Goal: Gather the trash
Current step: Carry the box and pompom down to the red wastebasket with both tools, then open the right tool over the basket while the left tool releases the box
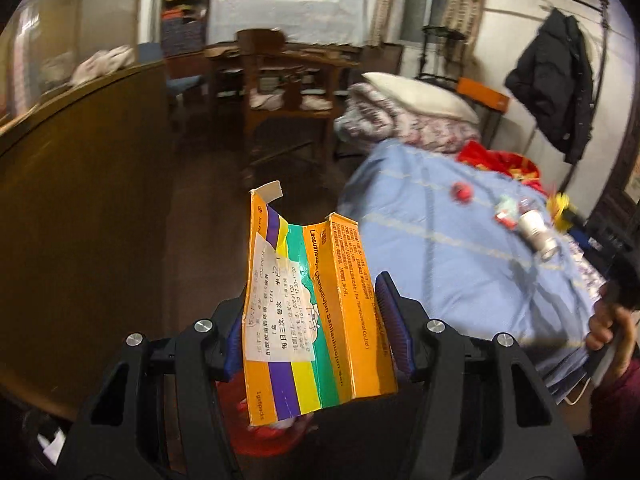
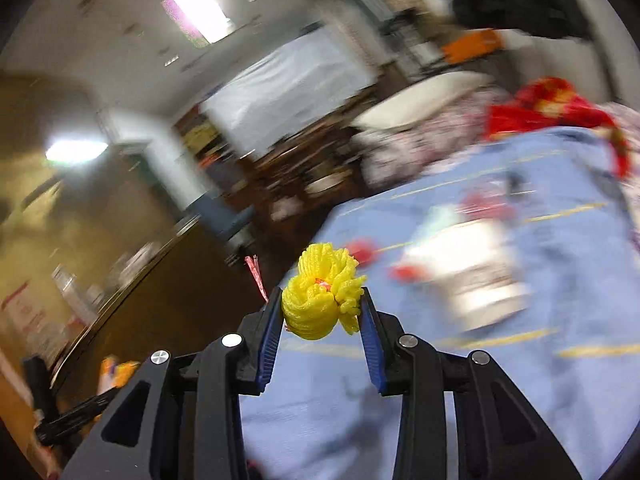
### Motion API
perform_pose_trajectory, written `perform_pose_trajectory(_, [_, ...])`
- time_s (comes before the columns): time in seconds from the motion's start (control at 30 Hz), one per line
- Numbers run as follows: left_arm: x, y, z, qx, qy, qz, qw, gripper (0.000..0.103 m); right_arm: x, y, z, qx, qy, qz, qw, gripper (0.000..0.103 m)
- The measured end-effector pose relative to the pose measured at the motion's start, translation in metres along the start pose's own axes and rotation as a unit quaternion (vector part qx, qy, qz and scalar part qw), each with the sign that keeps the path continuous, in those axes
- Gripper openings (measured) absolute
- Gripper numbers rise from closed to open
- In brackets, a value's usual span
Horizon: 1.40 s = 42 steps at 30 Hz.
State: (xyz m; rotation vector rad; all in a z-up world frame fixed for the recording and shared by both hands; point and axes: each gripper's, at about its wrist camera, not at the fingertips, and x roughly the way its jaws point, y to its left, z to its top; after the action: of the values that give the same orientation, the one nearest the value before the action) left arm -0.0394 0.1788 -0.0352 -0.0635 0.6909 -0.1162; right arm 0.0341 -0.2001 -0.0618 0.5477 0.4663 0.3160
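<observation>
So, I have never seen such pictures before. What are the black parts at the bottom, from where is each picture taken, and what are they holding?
The black parts are hand-held grippers, one in each of a person's hands, and each carries a wide-angle camera looking along its two fingers. In the left camera's picture, the left gripper is shut on a flattened orange medicine box with coloured stripes. In the right camera's picture, the right gripper is shut on a bundle of yellow foam netting. Beyond them is a bed with a blue sheet; a small can and a few small red bits lie on it. The right picture is blurred.
</observation>
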Motion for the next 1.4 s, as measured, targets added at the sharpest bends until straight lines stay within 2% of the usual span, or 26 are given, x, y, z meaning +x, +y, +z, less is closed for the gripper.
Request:
perform_pose_trajectory(0.1, [-0.003, 0.033, -0.022, -0.024, 0.020, 0.015, 0.9994, 0.057, 0.029, 0.063, -0.024, -0.053, 0.058, 0.056, 0.995, 0.037])
perform_pose_trajectory(0.17, [0.002, 0.047, -0.033, -0.038, 0.036, 0.018, 0.9984, 0.057, 0.050, 0.103, -0.048, -0.088, 0.102, 0.090, 0.987, 0.037])
perform_pose_trajectory(0.33, [0.032, 0.077, -0.062, -0.075, 0.091, 0.005, 0.9930, 0.059, 0.079, 0.150, -0.090, -0.121, 0.166, 0.123, 0.971, 0.037])
perform_pose_trajectory(0.4, [0.048, 0.082, -0.071, -0.078, 0.111, 0.005, 0.9907, 0.061, 0.086, 0.157, -0.098, -0.126, 0.180, 0.121, 0.968, 0.037])
perform_pose_trajectory(0.43, [0.059, 0.086, -0.077, -0.082, 0.128, 0.008, 0.9884, 0.066, 0.089, 0.158, -0.100, -0.129, 0.183, 0.116, 0.968, 0.037])
perform_pose_trajectory(0.47, [0.063, 0.088, -0.080, -0.085, 0.137, 0.012, 0.9869, 0.078, 0.091, 0.159, -0.102, -0.134, 0.185, 0.109, 0.967, 0.037])
perform_pose_trajectory(0.53, [0.069, 0.094, -0.086, -0.099, 0.149, 0.032, 0.9833, 0.091, 0.096, 0.161, -0.105, -0.135, 0.190, 0.099, 0.967, 0.037])
perform_pose_trajectory(0.57, [0.069, 0.096, -0.088, -0.101, 0.150, 0.038, 0.9828, 0.093, 0.098, 0.161, -0.107, -0.134, 0.193, 0.096, 0.967, 0.037])
perform_pose_trajectory(0.6, [0.068, 0.097, -0.088, -0.100, 0.150, 0.043, 0.9827, 0.094, 0.103, 0.162, -0.109, -0.132, 0.198, 0.094, 0.967, 0.037])
perform_pose_trajectory(0.73, [0.054, 0.103, -0.085, -0.080, 0.143, 0.100, 0.9813, 0.096, 0.125, 0.173, -0.124, -0.135, 0.227, 0.091, 0.960, 0.037])
perform_pose_trajectory(0.83, [0.035, 0.107, -0.084, -0.062, 0.137, 0.146, 0.9777, 0.096, 0.142, 0.185, -0.140, -0.139, 0.267, 0.099, 0.948, 0.038])
perform_pose_trajectory(0.9, [0.025, 0.106, -0.082, -0.048, 0.134, 0.173, 0.9746, 0.096, 0.156, 0.199, -0.154, -0.152, 0.301, 0.098, 0.936, 0.038])
perform_pose_trajectory(1.0, [0.008, 0.102, -0.082, -0.017, 0.127, 0.243, 0.9615, 0.096, 0.175, 0.219, -0.174, -0.182, 0.341, 0.090, 0.918, 0.038])
perform_pose_trajectory(1.03, [-0.001, 0.101, -0.083, -0.010, 0.128, 0.271, 0.9540, 0.096, 0.180, 0.224, -0.180, -0.191, 0.350, 0.086, 0.913, 0.038])
perform_pose_trajectory(1.07, [-0.005, 0.100, -0.083, -0.011, 0.129, 0.281, 0.9508, 0.096, 0.188, 0.231, -0.188, -0.204, 0.366, 0.081, 0.905, 0.038])
perform_pose_trajectory(1.13, [-0.017, 0.102, -0.087, -0.028, 0.132, 0.288, 0.9481, 0.096, 0.196, 0.238, -0.196, -0.215, 0.379, 0.075, 0.897, 0.038])
perform_pose_trajectory(1.23, [-0.026, 0.106, -0.091, -0.059, 0.128, 0.269, 0.9527, 0.096, 0.212, 0.244, -0.209, -0.225, 0.396, 0.059, 0.888, 0.040])
perform_pose_trajectory(1.3, [-0.022, 0.108, -0.091, -0.062, 0.124, 0.264, 0.9546, 0.096, 0.216, 0.244, -0.213, -0.229, 0.400, 0.047, 0.886, 0.056])
perform_pose_trajectory(1.4, [-0.018, 0.115, -0.096, -0.062, 0.128, 0.280, 0.9495, 0.096, 0.213, 0.244, -0.213, -0.228, 0.389, 0.051, 0.891, 0.070])
